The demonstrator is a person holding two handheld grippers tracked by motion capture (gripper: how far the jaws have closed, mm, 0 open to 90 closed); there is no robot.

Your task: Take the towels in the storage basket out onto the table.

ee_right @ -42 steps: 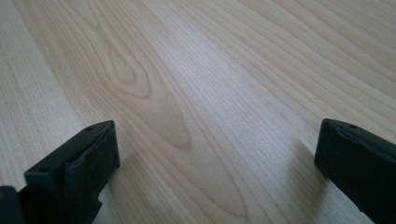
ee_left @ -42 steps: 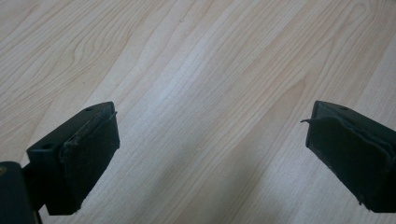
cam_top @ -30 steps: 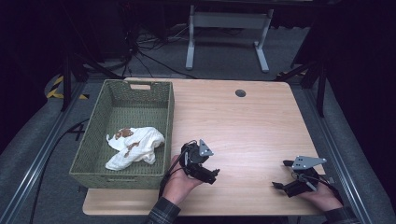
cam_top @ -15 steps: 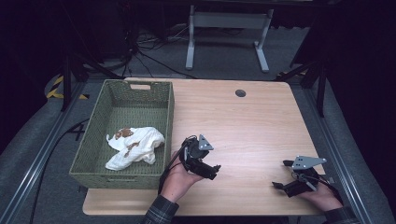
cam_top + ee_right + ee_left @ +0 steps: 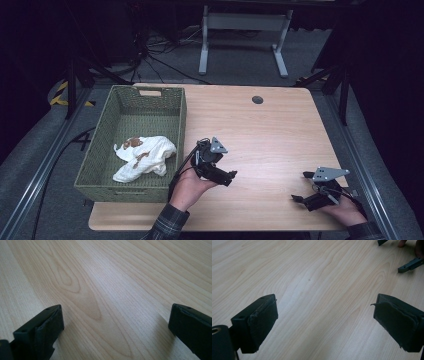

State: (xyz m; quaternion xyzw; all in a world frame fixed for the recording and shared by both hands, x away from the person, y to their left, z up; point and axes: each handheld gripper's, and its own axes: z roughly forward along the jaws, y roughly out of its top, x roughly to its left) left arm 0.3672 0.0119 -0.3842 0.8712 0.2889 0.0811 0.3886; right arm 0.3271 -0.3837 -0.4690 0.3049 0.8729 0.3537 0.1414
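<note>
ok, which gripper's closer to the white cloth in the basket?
Left. The left gripper is just past the basket wall from the cloth; the right gripper sits far off near the table's right front corner.

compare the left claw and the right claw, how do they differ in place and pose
The left claw sits near the basket and the white cloth; the right claw sits near the table's right front corner. The left points right, the right points left. Both are open and empty.

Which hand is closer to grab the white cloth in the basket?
Left. The left tool is open beside the basket holding the cloth; the right tool sits far off near the table's other edge.
</note>
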